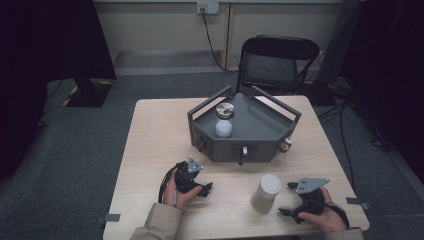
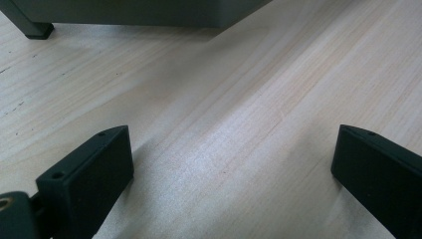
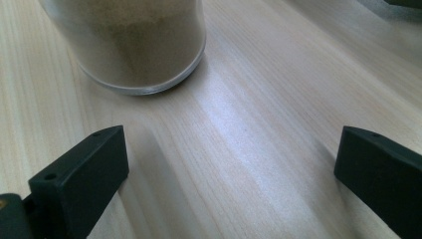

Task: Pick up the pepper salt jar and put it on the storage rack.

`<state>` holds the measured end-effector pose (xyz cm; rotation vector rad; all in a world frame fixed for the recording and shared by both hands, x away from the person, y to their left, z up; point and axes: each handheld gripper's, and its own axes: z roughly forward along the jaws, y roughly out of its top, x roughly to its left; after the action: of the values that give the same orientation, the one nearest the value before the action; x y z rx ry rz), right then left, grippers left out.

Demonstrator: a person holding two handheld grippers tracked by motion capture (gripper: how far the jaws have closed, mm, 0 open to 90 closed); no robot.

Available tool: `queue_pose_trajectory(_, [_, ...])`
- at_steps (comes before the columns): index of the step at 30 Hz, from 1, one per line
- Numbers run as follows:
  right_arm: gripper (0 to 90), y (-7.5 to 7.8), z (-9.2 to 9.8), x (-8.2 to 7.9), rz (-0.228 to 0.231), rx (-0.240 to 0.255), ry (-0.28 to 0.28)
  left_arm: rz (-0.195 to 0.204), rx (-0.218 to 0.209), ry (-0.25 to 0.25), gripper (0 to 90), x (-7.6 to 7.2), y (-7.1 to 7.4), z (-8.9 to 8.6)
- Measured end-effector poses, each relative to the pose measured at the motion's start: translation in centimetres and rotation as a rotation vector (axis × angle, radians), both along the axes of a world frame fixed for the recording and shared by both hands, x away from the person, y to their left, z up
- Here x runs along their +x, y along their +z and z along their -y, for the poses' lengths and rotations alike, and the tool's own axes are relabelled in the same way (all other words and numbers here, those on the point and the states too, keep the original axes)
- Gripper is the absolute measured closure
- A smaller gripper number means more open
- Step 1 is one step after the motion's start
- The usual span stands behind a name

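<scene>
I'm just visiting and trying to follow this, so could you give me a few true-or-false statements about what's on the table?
1. The clear glass jar of tan powder stands on the pale wooden table. True.
2. The right gripper is clamped on that jar. False: its jaws are open, short of it.
3. A small metal-lidded jar of white powder sits in the grey angular tray. True.
4. The left gripper holds a spoon. False: open and empty.

Two jars (image 1: 266, 193) (image 1: 224, 120), one tray (image 1: 260, 131), one chair (image 1: 278, 62).
</scene>
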<state>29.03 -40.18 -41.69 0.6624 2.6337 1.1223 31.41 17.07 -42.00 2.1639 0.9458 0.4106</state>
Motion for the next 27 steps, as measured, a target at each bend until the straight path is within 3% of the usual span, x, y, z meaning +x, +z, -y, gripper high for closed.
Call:
queue_pose_trajectory(23, [0.0,0.03,-0.01,0.02,-0.001,-0.001,0.001,0.0,0.0,0.0,2.4,0.01,0.0,-0.01])
queue_pose_trajectory(27, [0.0,0.0,0.14,0.16,-0.017,0.017,0.005,0.0,-0.001,0.0,2.4,0.01,0.0,0.0])
